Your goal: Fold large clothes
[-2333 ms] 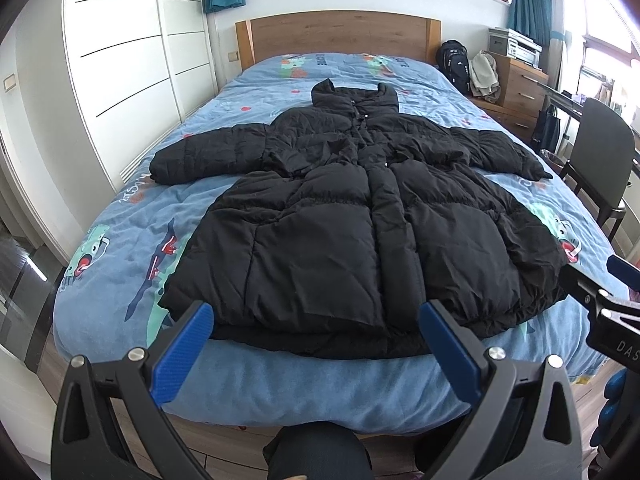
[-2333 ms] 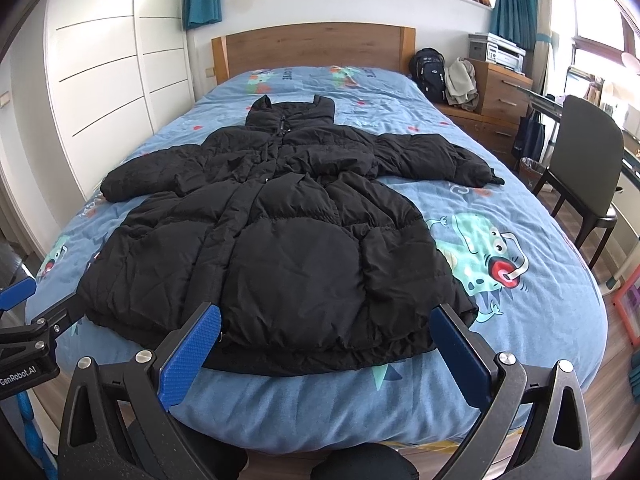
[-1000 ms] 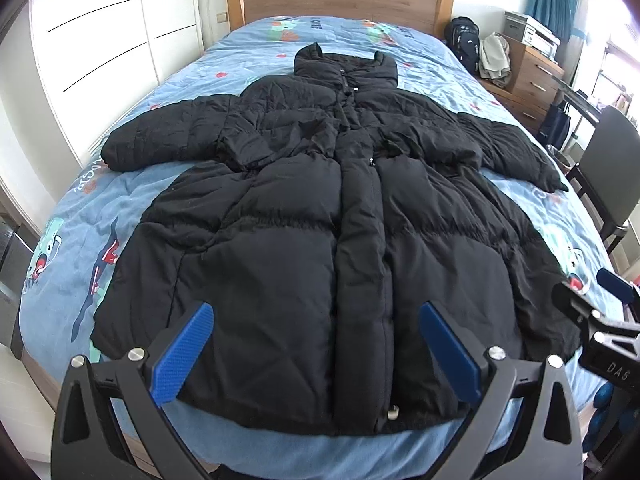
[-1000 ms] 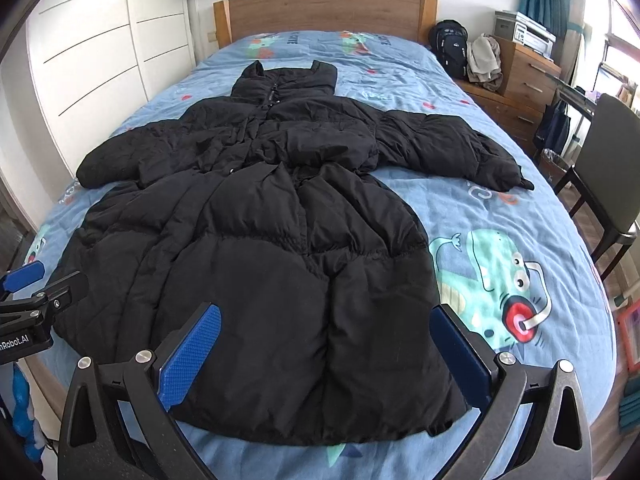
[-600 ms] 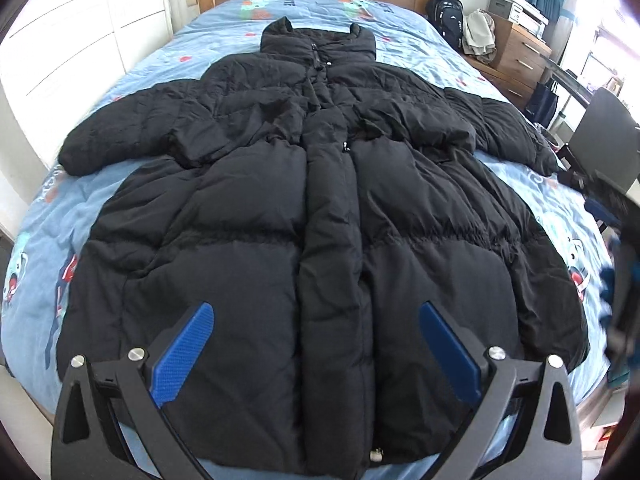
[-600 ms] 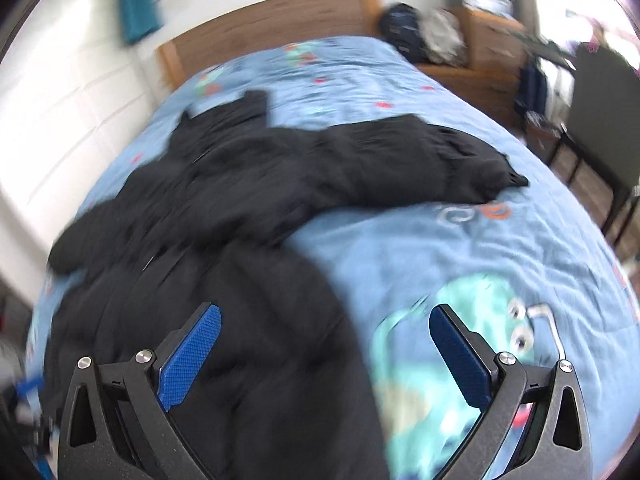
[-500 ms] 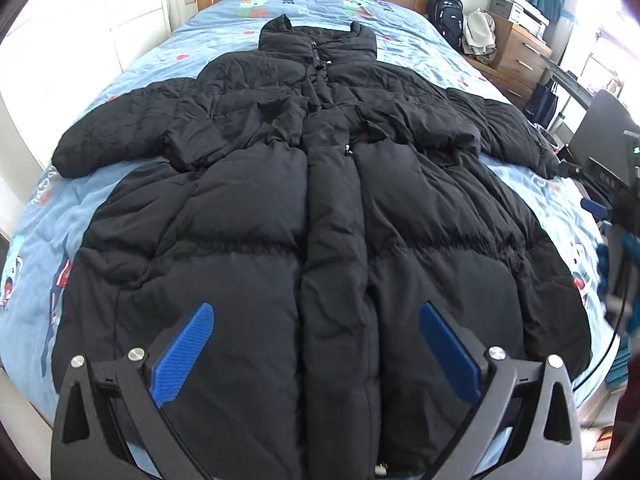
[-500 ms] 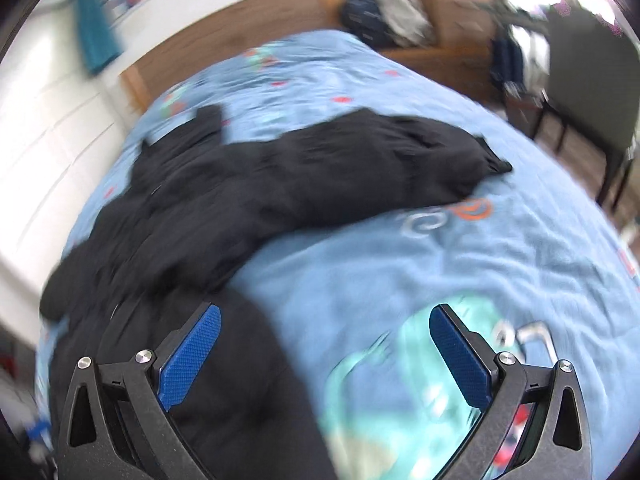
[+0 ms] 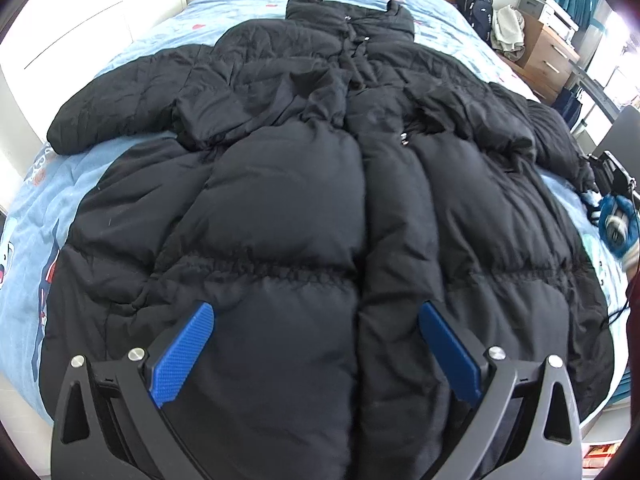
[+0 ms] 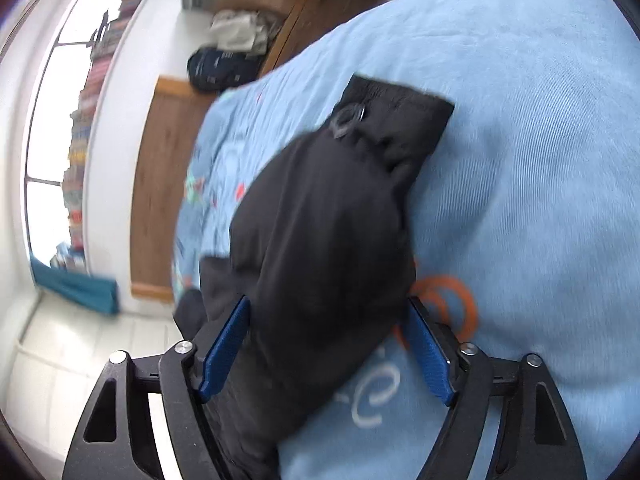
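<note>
Only right-wrist view: sleeve (image 10: 328, 216) between closing right tool (image 10: 326, 344), seemingly ungripped.

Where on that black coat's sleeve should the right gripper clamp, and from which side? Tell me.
Clamp the sleeve across its padded width just behind the cuff, coming in along the sleeve from the coat's body side. The right gripper already straddles it there, its jaws closing. The sleeve lies flat on the bed cover and narrows toward the cuff, so that end looks likeliest to fit between the fingers.
</note>
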Tool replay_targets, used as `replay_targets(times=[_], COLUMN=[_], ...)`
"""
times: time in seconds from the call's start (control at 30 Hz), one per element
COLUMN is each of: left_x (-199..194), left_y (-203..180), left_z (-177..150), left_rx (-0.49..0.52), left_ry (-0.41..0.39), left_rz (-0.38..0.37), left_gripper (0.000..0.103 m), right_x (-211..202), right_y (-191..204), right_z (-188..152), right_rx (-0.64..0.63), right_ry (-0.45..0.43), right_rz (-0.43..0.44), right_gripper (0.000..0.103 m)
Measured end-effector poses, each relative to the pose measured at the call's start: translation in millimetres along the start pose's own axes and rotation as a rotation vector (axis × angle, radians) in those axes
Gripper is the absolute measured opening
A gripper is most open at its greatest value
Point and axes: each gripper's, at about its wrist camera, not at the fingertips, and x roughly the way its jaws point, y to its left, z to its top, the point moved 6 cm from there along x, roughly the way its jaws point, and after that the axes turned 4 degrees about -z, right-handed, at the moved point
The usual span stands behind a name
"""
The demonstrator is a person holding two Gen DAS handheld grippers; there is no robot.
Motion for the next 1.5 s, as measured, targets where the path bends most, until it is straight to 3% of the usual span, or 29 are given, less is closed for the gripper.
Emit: replay_targets(times=[0.1, 0.17, 0.33, 0.53, 0.77, 0.93, 1.23, 1.5], left_x=[2.5, 2.4, -1.1, -13.2, -34.2, -45.2, -54.9, -59.7], left_y=[5.1, 8.6, 16.0, 32.3, 63.7, 86.0, 141.7, 174.2], left_z=[0.7, 1.5, 1.4, 4.3, 2.2, -3.9, -12.5, -19.7], left_rx=[0.003, 0.008, -0.014, -0.059, -0.121, -0.143, -0.228, -0.282], left_ry=[-0.005, -0.014, -0.032, -0.078, -0.117, -0.126, -0.14, -0.148], left_rz=[0.02, 0.039, 0.021, 0.015, 0.008, -0.003, -0.004, 0.005], left_gripper=[0.103, 0.103, 0.103, 0.103, 0.103, 0.103, 0.103, 0.103], right_x=[3.1, 3.4, -7.2, -21.0, -19.2, 1.8, 53.5, 91.1], right_y=[8.3, 18.4, 66.8, 160.0, 256.4, 291.8, 260.7, 214.9], right_z=[12.9, 22.8, 23.0, -15.9, -123.6, -204.6, -335.2, -386.9], right_rx=[0.016, -0.012, -0.18, -0.449, -0.756, -0.891, -1.071, -1.189], right_ry=[-0.034, -0.044, -0.095, -0.093, -0.009, 0.067, 0.235, 0.336], right_rz=[-0.002, -0.014, -0.034, 0.029, 0.094, 0.081, -0.032, -0.151], right_gripper=[0.057, 0.031, 0.014, 0.013, 0.013, 0.013, 0.013, 0.014])
